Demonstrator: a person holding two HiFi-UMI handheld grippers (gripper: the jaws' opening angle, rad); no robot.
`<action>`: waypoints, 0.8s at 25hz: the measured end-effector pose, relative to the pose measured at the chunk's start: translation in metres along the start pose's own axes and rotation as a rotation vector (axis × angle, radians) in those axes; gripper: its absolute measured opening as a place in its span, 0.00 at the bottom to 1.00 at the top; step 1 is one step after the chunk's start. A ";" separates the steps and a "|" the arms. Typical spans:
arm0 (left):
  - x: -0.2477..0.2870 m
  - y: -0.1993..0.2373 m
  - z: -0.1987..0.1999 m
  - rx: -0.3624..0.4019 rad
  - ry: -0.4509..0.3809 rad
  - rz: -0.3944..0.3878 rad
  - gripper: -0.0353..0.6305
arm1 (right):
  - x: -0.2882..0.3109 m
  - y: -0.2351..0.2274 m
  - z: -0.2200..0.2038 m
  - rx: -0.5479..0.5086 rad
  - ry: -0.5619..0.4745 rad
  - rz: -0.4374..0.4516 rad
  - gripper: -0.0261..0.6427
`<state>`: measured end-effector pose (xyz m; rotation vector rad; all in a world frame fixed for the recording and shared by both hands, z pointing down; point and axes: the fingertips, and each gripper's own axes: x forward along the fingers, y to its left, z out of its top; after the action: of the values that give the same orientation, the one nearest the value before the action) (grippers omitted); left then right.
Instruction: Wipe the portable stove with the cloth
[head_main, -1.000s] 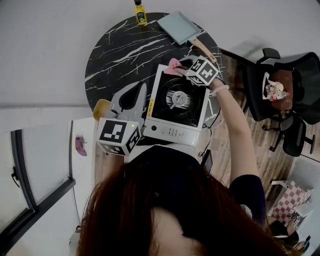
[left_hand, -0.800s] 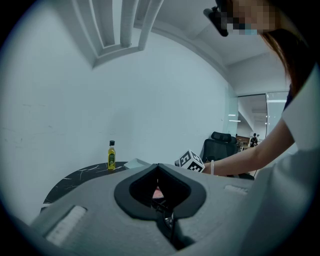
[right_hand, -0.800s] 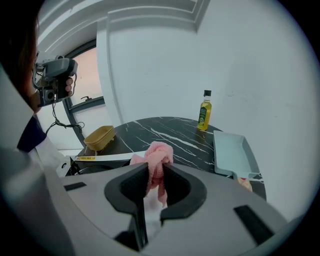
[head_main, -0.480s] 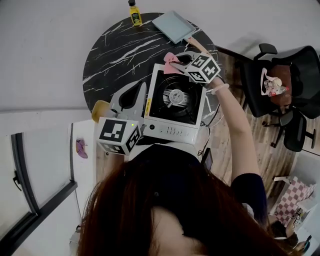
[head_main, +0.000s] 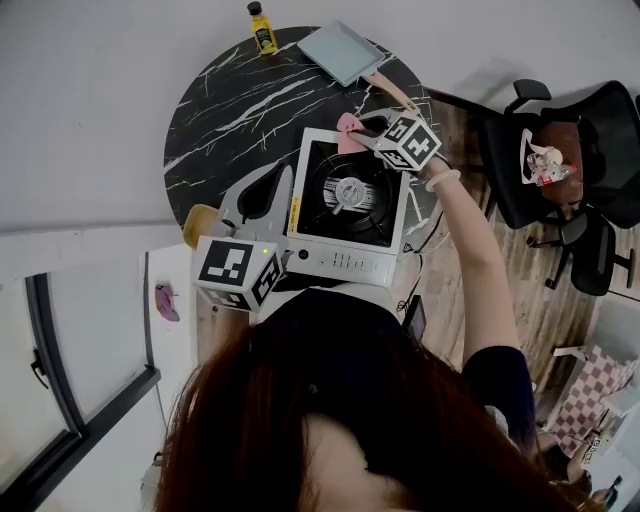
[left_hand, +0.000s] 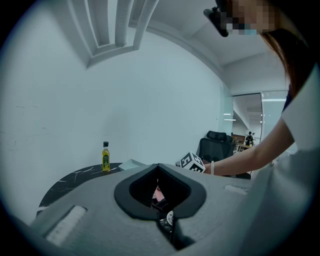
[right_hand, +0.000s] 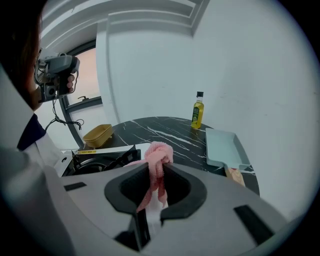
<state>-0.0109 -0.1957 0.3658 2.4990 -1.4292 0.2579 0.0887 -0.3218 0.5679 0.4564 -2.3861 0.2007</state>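
Left gripper (head_main: 278, 190), jaws closed on nothing, rests beside the portable stove (head_main: 345, 262). Right gripper (right_hand: 156, 167), clamped on the pink cloth (right_hand: 159, 152), has slid it slightly along the stove's far rim. Wiping is evidently under way, with most of the top probably still to do.

- Cloth (right_hand: 158, 159): pink, soft looped fabric, matt.
- Portable stove (head_main: 340, 262): smooth white casing with a slight sheen, seemingly painted metal. The recess round the burner (head_main: 351, 193) is matt black, and the burner's centre is bright bare metal.
- Table (head_main: 235, 95): black marble-look top with white veins, smooth and polished.
- Bottle (right_hand: 198, 115): clear and glossy, either glass or plastic, with a dark cap.
- Pan (right_hand: 221, 144): pale grey-blue with a smooth matt coating. Its handle (right_hand: 236, 176) is light wood.
- Dish (right_hand: 98, 134): yellow, matt, plastic-looking.
- Left gripper (left_hand: 158, 167) and right gripper (right_hand: 155, 169): matt grey plastic shells with black matt lining at the jaws.
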 end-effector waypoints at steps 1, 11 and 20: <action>0.000 0.000 0.000 0.001 0.000 -0.001 0.07 | 0.000 0.000 -0.004 -0.003 0.010 -0.001 0.15; -0.001 0.002 -0.003 -0.002 0.001 -0.006 0.07 | 0.002 -0.003 -0.035 -0.065 0.107 0.000 0.15; -0.001 0.001 -0.004 -0.005 0.006 -0.011 0.07 | -0.007 -0.010 -0.045 -0.055 0.125 -0.006 0.15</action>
<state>-0.0126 -0.1948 0.3691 2.4997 -1.4112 0.2588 0.1244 -0.3170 0.5970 0.4127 -2.2621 0.1560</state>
